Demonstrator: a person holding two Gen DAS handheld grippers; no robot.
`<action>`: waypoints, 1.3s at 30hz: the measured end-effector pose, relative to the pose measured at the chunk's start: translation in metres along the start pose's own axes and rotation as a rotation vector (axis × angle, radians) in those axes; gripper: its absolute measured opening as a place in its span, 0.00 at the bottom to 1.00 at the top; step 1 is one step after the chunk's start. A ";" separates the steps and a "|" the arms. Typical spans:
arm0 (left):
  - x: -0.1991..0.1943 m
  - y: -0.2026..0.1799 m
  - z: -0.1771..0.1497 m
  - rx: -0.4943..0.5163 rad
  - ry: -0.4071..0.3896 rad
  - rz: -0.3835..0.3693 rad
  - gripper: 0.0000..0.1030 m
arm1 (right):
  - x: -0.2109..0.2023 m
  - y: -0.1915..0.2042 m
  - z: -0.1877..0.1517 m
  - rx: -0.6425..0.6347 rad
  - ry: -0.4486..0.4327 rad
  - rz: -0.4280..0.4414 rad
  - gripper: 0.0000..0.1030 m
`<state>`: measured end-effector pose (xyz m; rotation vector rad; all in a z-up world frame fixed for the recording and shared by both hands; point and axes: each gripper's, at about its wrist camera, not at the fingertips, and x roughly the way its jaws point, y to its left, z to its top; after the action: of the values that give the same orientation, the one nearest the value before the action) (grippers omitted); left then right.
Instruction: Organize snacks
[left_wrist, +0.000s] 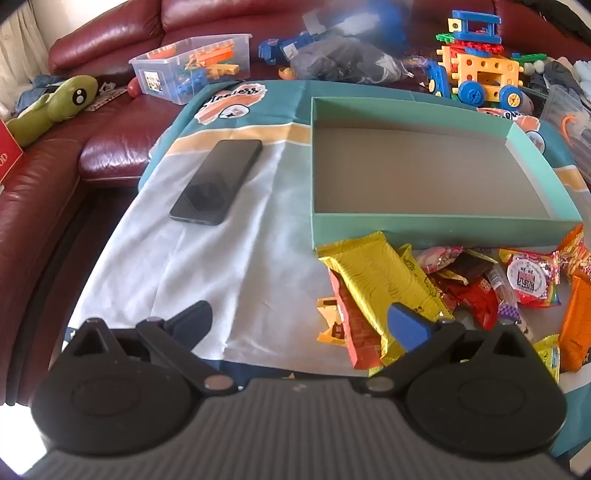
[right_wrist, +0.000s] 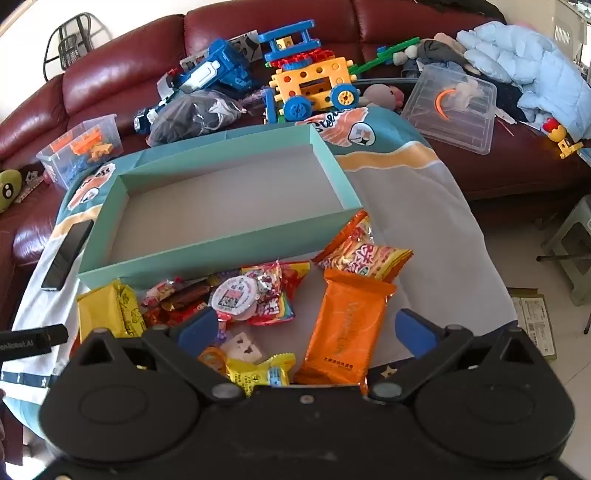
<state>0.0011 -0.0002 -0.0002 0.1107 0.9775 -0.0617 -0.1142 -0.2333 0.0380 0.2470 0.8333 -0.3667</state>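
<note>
Both grippers hang wide open and empty: the left gripper (left_wrist: 299, 317) over bare cloth, the right gripper (right_wrist: 306, 328) above the snack pile (right_wrist: 258, 299) lying just before the empty teal box (right_wrist: 207, 243).

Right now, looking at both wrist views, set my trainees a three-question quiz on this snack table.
1. True or false: the teal cardboard box already holds snacks.
2. Which lies left of the box in the left wrist view: A) black smartphone B) long orange foil packet C) round white-lidded cup?
3. Fill in: both the left claw and right claw are ____.

Key: 1 false, all snacks lie on the cloth in front of it; 2 A; 3 open, holding nothing.
</note>
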 end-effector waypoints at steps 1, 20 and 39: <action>0.000 0.000 0.000 0.000 0.002 0.005 1.00 | 0.000 0.001 0.000 -0.009 0.002 -0.010 1.00; 0.002 -0.004 -0.002 0.025 -0.009 0.010 1.00 | 0.004 0.001 0.002 -0.001 0.002 -0.004 1.00; 0.003 -0.005 -0.003 0.016 -0.004 -0.004 1.00 | 0.005 -0.001 0.001 0.009 0.005 -0.012 1.00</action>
<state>-0.0007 -0.0043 -0.0046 0.1231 0.9738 -0.0729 -0.1115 -0.2359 0.0346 0.2512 0.8383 -0.3807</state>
